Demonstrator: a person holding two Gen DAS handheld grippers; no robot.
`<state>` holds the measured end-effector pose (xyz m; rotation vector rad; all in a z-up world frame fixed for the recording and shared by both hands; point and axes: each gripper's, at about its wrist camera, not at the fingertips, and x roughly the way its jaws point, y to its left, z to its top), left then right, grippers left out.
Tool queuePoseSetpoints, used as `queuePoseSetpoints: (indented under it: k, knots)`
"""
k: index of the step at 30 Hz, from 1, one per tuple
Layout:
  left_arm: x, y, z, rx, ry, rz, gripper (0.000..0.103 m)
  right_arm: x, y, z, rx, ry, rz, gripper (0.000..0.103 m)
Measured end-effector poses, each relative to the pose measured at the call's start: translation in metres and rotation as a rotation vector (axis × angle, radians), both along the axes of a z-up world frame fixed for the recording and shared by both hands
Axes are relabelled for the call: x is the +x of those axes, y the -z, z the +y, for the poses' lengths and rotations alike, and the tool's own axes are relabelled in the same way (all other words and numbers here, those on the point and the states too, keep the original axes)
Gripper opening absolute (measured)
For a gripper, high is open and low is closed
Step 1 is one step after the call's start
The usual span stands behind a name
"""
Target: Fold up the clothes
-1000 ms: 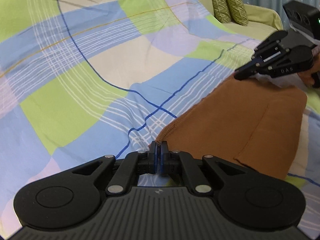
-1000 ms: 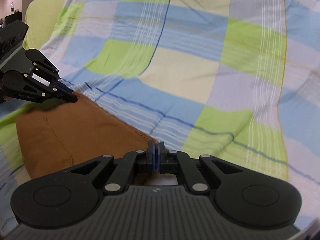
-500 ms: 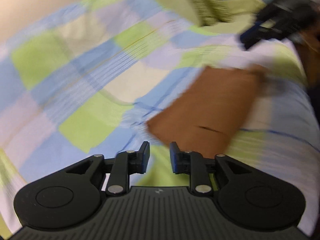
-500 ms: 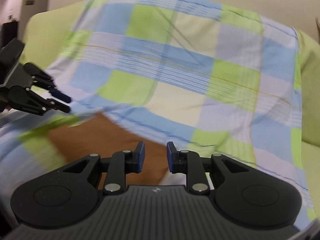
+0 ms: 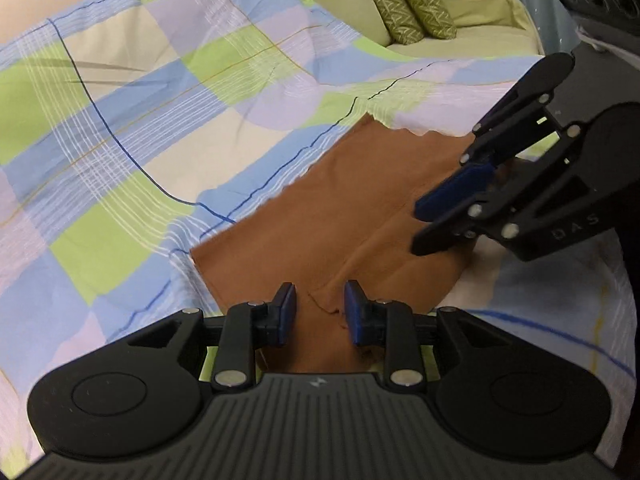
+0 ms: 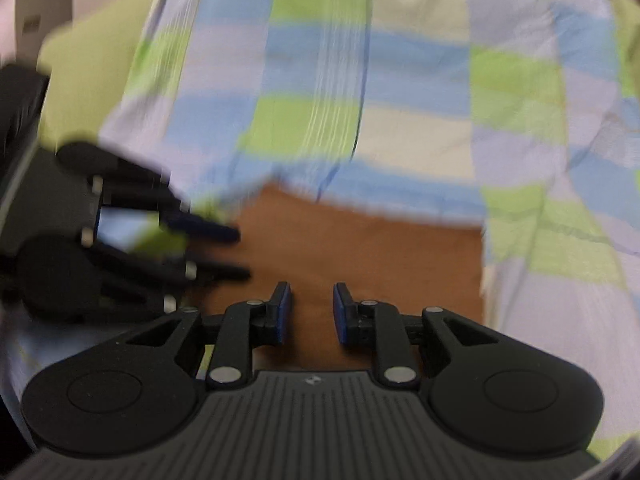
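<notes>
Brown garment (image 5: 352,216) lies folded flat on checked sheet (image 5: 152,128), a rough rectangle w/ a seam line running down its middle.

L gripper (image 5: 319,308): jaws spread, blue pads apart, nothing pinched; brown cloth shows in the gap under them but pads don't press it. Jaws have just been opening. It sits over the garment's near edge, where a small loose flap is seen betw. the pads.

R gripper (image 5: 420,226) in the left wrist view: jaws apart, blue pad on upper finger, tips over the garment's right side; contact w/ cloth can't be told. Jaws just opened too, nothing betw. them. Only readable writing: "DAS" embossed on its black body; a small logo mark on each gripper's ribbed base, too small to read.

Right wrist view is blurred: R gripper (image 6: 311,310) w/ pads parted over brown garment (image 6: 360,248); L gripper (image 6: 240,254) comes in from left, tips at the garment's left edge.

Edges: garment's far edge is ragged where the sheet laps it; its left edge is straight, its near-left corner sharp. Near-right corner ends on a pale patch of sheet.

Room: wide bare sheet to the left and far side of the garment, w/ creases. Beyond, a yellow-green sofa (image 5: 472,12) w/ two patterned cushions (image 5: 404,0), well apart from the cloth. Sheet's right side is crowded by the R gripper.
</notes>
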<state>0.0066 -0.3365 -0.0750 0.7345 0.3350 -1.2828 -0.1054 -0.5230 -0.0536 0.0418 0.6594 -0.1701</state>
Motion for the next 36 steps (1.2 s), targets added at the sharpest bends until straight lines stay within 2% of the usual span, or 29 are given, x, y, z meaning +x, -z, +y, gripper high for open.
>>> queuePoseSetpoints:
  k: [5,7,9,12,17,20,22,23,26,28,30,36]
  knots:
    - [0.002,-0.021,0.009,-0.054,-0.023,0.054,0.034,-0.017,-0.011,-0.006,-0.024,0.015,-0.035,0.016]
    - [0.0,-0.015,0.007,-0.03,-0.015,0.052,0.034,-0.027,-0.018,-0.008,-0.049,0.044,-0.069,0.016]
    - [-0.002,-0.004,0.004,0.002,-0.004,0.038,0.034,-0.036,-0.003,-0.02,-0.036,0.082,-0.023,0.016]
    - [0.003,-0.004,0.008,-0.008,-0.017,0.061,0.035,-0.048,0.008,-0.03,0.024,0.107,-0.037,0.016]
    - [0.01,-0.015,0.034,0.025,-0.099,-0.009,0.035,-0.056,-0.008,-0.026,-0.036,0.154,-0.016,0.017]
    - [0.011,-0.022,0.058,0.008,-0.154,-0.015,0.035,-0.061,-0.026,-0.009,-0.084,0.116,-0.048,0.017]
    - [0.008,-0.028,0.074,-0.016,-0.184,-0.012,0.035,-0.053,-0.035,0.014,-0.122,0.031,-0.056,0.019]
    - [0.006,-0.03,0.081,-0.026,-0.196,-0.006,0.035,-0.042,-0.035,0.034,-0.184,-0.053,-0.048,0.022]
    - [0.002,-0.032,0.089,-0.038,-0.21,0.014,0.036,-0.014,-0.026,0.073,-0.34,-0.2,-0.003,0.025]
    - [-0.001,-0.031,0.094,-0.039,-0.208,0.013,0.037,-0.004,-0.022,0.084,-0.398,-0.249,0.021,0.027]
    - [-0.004,-0.03,0.098,-0.041,-0.203,0.016,0.04,0.015,-0.008,0.102,-0.534,-0.325,0.095,0.028]
    - [-0.009,-0.025,0.102,-0.057,-0.145,-0.001,0.047,0.041,0.016,0.122,-0.752,-0.407,0.196,0.028]
